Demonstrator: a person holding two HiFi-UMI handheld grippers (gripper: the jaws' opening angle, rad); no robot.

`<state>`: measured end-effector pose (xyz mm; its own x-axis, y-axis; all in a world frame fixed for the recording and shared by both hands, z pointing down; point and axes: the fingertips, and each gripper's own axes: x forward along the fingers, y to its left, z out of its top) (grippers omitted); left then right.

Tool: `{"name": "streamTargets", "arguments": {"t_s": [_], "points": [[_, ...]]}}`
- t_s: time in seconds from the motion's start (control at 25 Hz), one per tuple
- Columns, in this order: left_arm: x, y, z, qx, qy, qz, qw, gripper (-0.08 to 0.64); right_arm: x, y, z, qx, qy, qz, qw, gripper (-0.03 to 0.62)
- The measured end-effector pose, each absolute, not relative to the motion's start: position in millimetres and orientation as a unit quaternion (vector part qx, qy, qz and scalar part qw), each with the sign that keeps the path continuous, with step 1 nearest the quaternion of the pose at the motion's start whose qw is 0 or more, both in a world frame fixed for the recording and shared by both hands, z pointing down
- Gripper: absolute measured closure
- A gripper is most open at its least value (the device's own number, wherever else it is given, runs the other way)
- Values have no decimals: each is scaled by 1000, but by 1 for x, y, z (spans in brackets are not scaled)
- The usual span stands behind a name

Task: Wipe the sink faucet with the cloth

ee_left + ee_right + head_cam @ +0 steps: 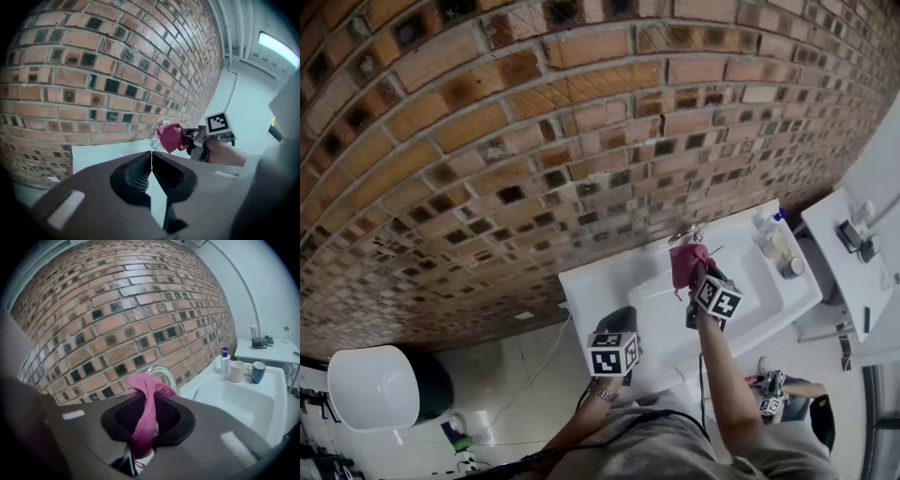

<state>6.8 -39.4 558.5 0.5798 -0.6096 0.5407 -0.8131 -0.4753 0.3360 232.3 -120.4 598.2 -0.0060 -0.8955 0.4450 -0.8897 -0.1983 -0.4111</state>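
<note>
the right gripper (pixel 147 417) has its two dark jaws clamped on a pink terry cloth (pixel 149 389), which is pinched between them and bunches up above the tips. the cloth is held at the back edge of the white rectangular sink (pixel 773 302), right at the curved chrome faucet (pixel 165 375) that stands against the red-brown brick wall (pixel 534 141); from the left gripper view the cloth covers part of the spout, though whether it presses on the metal cannot be told. the left gripper (pixel 151 172) has its jaws closed together with nothing between them, and in the head view it sits low near the sink's front left corner, well apart from the faucet. at the sink's right end stand a white bottle with a blue pump cap (pixel 225 360), a white mug (pixel 236 371) just beside it, and a dark blue mug (pixel 257 372).
</note>
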Motion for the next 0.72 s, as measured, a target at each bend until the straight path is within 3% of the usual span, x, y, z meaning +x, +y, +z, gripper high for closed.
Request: {"name": "streamTargets", "arguments": {"t_s": [0.12, 0.36, 0.52, 0.6, 0.72], "points": [[-1, -53, 557, 828, -444, 179, 291, 542, 253, -163, 619, -699, 634, -331, 4, 535], [-10, -77, 567, 810, -469, 191, 296, 543, 233, -190, 652, -653, 640, -398, 82, 540], [-2, -93, 574, 809, -467, 194, 300, 543, 159, -162, 670, -516, 737, -436, -40, 537], [5, -98, 572, 813, -462, 194, 296, 543, 136, -153, 639, -496, 783, -371, -58, 537], [11, -103, 567, 820, -456, 192, 288, 543, 178, -169, 587, -592, 768, -233, -77, 537]]}}
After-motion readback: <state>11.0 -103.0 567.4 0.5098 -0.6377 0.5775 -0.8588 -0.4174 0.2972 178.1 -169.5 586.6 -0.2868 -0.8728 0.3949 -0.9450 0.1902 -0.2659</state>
